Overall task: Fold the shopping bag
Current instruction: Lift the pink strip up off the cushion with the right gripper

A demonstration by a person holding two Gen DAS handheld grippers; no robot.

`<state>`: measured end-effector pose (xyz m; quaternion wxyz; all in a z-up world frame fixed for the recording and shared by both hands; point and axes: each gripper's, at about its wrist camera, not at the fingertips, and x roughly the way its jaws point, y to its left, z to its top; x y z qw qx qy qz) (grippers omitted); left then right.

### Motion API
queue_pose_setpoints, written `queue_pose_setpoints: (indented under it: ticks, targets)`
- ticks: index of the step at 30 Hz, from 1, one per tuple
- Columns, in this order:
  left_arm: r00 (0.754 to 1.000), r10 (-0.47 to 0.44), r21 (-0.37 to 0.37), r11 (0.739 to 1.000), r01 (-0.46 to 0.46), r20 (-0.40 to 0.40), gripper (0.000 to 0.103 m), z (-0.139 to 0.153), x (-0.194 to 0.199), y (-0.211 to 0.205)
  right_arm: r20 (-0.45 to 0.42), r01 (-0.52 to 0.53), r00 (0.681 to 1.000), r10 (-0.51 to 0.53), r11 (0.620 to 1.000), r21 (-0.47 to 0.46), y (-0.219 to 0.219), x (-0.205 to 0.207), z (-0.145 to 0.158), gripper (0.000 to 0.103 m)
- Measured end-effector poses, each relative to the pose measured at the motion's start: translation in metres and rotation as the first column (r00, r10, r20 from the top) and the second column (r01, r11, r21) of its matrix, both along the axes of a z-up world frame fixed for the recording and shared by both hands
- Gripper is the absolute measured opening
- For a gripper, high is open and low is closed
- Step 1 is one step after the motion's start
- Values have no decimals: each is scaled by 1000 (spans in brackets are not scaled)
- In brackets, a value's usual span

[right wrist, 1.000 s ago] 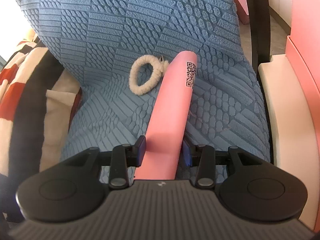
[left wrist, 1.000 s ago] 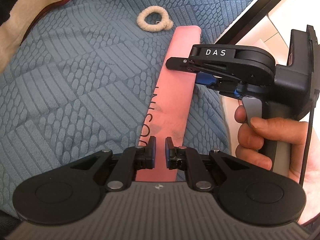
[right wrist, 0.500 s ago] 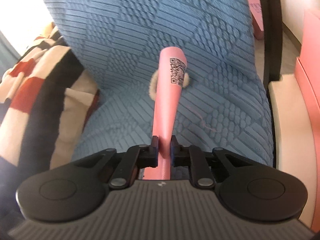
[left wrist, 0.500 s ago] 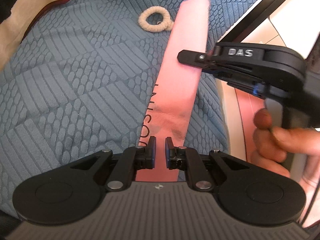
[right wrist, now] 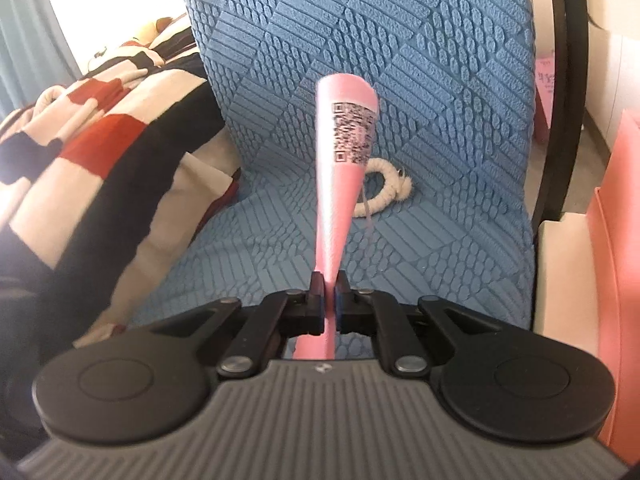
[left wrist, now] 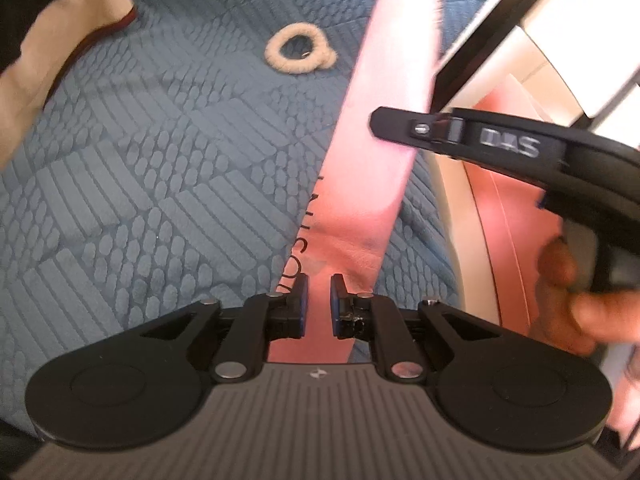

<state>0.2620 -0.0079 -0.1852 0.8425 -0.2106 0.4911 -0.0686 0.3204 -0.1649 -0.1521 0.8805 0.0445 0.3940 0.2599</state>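
Observation:
A long pink folded shopping bag [left wrist: 380,160] stretches across the blue textured seat cover [left wrist: 140,160], its far end lifted. My right gripper [right wrist: 329,300] is shut on that raised end, so the QR-code end of the bag [right wrist: 354,136] stands up in front of it. The left wrist view shows the right gripper [left wrist: 384,124] reaching in from the right over the bag, with a person's hand [left wrist: 568,304] on its handle. My left gripper [left wrist: 319,304] sits over the bag's near end. Its jaws are a narrow gap apart, and the printed strip runs flat beneath them.
A cream rope ring [left wrist: 298,53] lies on the cover left of the bag. A striped blanket [right wrist: 100,140] is piled at the left. On the right are a black frame [right wrist: 560,120] and pink-and-cream boxes [right wrist: 616,260].
My right gripper went from open around the bag's far end to shut on it, then lifted that end off the cover. The left gripper kept its place and jaw gap.

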Motion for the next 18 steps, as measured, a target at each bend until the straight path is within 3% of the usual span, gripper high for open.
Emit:
queue_pose_setpoints:
  ticks: [4, 14, 18]
  targets:
    - [998, -38, 37, 999, 36, 52, 14, 12, -15, -7, 0, 21, 1000, -21, 1000, 2, -4, 1, -4, 8]
    - [997, -77, 205, 976, 69, 30, 14, 1, -69, -28, -4, 47, 999, -47, 998, 48, -11, 1, -11, 8]
    - [998, -33, 193, 981, 21, 58, 14, -2, -75, -28, -6, 17, 1000, -16, 995, 101, -19, -6, -6, 7]
